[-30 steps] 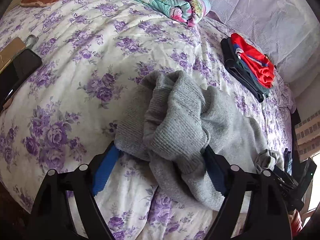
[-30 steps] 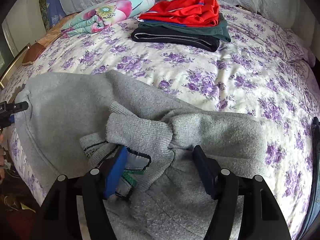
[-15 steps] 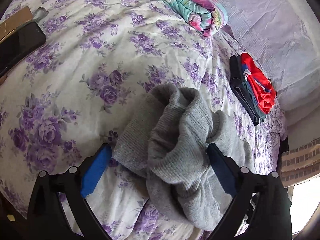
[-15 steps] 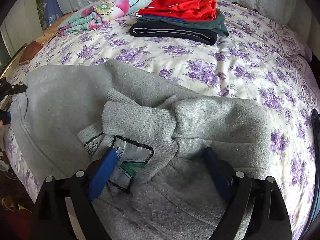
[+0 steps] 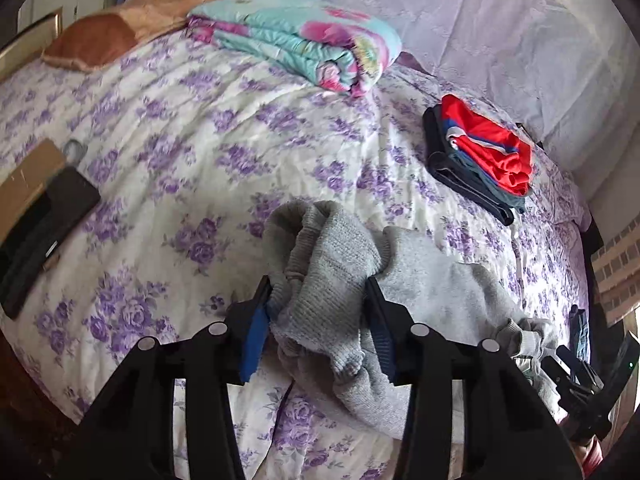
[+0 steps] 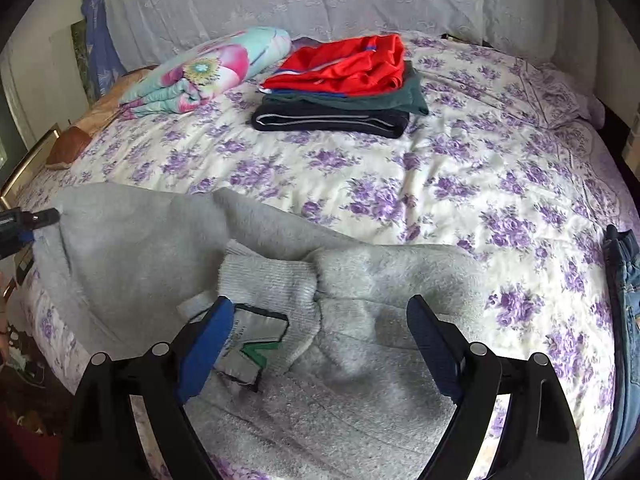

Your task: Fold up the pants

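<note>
L gripper (image 5: 316, 320) now clamped on grey pants (image 5: 336, 276) cuff, was wide, R gripper (image 6: 320, 344) spread wider over waistband.

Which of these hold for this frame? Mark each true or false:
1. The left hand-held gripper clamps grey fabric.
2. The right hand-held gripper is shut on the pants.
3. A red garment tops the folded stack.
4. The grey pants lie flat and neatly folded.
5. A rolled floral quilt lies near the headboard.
1. True: the left hand-held gripper is closed on a bunch of the grey pants.
2. False: the right hand-held gripper is open, its jaws spread over the fabric.
3. True: the red garment is on top of the stack.
4. False: they are bunched and crumpled.
5. True: the quilt is there.
</note>
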